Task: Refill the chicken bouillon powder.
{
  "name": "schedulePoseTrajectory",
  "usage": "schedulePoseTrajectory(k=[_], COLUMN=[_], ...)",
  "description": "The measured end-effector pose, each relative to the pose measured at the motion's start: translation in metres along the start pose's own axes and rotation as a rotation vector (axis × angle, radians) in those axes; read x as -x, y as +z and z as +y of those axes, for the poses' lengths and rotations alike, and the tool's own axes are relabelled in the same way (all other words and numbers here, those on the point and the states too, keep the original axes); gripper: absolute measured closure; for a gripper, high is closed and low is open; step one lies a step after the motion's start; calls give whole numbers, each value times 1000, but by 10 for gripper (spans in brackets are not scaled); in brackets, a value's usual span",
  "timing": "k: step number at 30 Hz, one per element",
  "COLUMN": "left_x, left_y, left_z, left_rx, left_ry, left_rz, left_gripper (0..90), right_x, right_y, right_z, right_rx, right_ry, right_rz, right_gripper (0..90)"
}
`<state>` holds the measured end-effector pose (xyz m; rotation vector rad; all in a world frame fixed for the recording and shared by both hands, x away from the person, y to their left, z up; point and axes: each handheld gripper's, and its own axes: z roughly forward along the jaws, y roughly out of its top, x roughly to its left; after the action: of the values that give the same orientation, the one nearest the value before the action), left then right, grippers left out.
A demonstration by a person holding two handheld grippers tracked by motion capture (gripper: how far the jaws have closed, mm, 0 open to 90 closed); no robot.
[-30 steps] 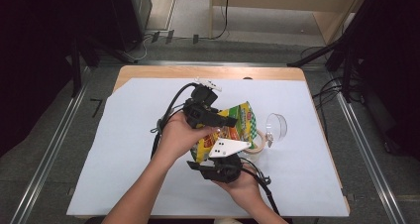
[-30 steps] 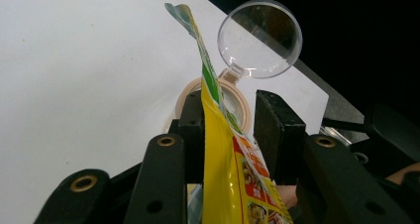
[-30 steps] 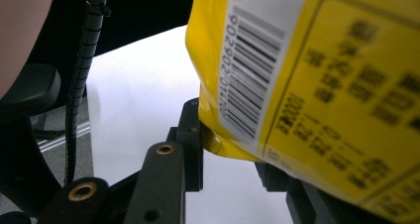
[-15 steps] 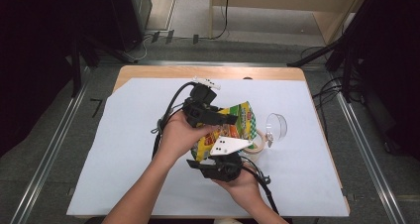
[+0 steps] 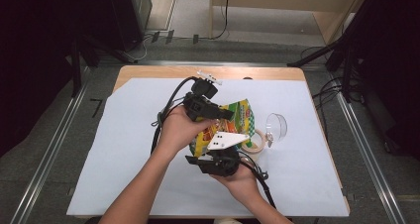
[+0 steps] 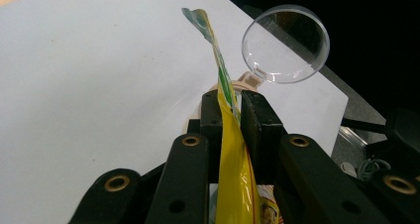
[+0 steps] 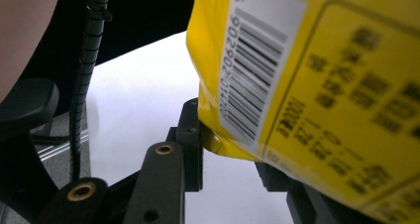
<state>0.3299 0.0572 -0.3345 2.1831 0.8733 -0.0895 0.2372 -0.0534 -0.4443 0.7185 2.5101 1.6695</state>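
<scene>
A yellow and green snack bag (image 5: pixel 236 114) is held above the white sheet between both grippers. My left gripper (image 5: pixel 224 114) comes in from the far side. Its jaws have just been closing and now pinch the bag's thin top edge (image 6: pixel 224 85), with the gripper (image 6: pixel 232 112) shut on it. My right gripper (image 5: pixel 214 152), carrying a grey three-cornered plate, holds the bag from the near side. In the right gripper view the barcode side of the bag (image 7: pixel 317 85) sits between the jaws of that gripper (image 7: pixel 230 154), which press on its lower corner.
A clear plastic cup (image 5: pixel 276 126) lies on its side to the right of the bag, also seen as a round rim (image 6: pixel 285 43). A beige tape roll (image 5: pixel 255 143) sits beside it. A white sheet (image 5: pixel 124 149) covers the wooden table (image 5: pixel 163 73). Cables trail from both grippers.
Both hands and the bag stay in nearly the same place; the left gripper has shifted only slightly at the bag's top.
</scene>
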Motion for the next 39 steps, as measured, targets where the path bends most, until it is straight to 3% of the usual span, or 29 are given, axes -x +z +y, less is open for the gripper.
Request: schedulePoseTrajectory(k=[21,26,39], left_x=[16,15,14], left_y=[6,7,9], left_z=[15,16,22], left_rx=[-60,-79,-93], left_ry=[14,12,12], left_rz=[10,1,9], left_gripper=[826,830,832], right_x=[5,6,5], right_y=[-8,-7,-10], right_z=[-1,-2,0], right_rx=[26,30,50], right_ry=[33,50,67], right_rz=[1,14,10], right_gripper=[695,659,696])
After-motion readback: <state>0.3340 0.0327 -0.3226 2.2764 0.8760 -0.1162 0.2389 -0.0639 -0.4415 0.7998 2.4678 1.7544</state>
